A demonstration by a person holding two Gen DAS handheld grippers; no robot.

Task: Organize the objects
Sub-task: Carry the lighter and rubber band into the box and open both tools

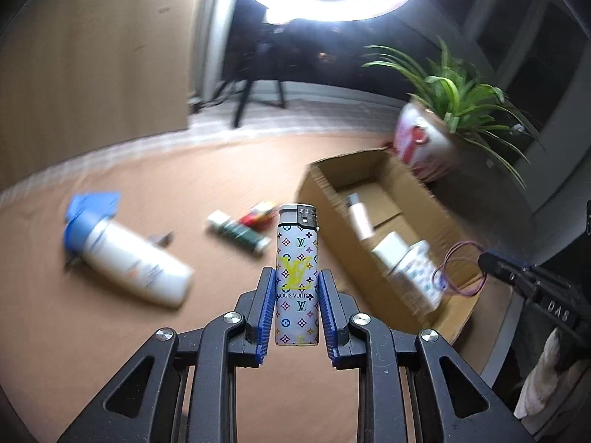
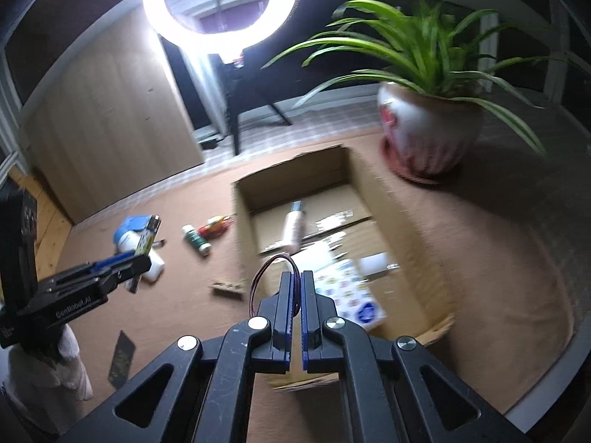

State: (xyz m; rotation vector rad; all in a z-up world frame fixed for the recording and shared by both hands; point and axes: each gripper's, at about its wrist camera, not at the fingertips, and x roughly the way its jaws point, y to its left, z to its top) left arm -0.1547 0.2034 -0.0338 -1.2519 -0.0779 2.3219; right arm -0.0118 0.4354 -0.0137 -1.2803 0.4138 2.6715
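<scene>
The left gripper point(image 1: 297, 288) clamps a white patterned lighter point(image 1: 297, 277) between its blue pads, long axis parallel to the fingers, igniter end pointing away from the hand, above the brown table point(image 1: 221, 170). The right gripper point(image 2: 296, 288) is pinched shut on a thin looped hair tie point(image 2: 271, 262), over the open cardboard box point(image 2: 243, 221).

One lighter point(image 1: 297, 273), patterned; one cardboard box point(image 2: 243, 221); one white bottle with a blue cap point(image 1: 125, 258) lying on the desk point(image 1: 221, 170); one green-and-white tube point(image 1: 238, 238); one small red item point(image 1: 256, 217), too blurred to name; one looped band point(image 1: 461, 269); one potted plant point(image 2: 424, 136); one ring light point(image 2: 219, 3); two pairs of tongs point(image 1: 297, 284) point(image 2: 296, 288); inside the box at least three items, count uncertain
</scene>
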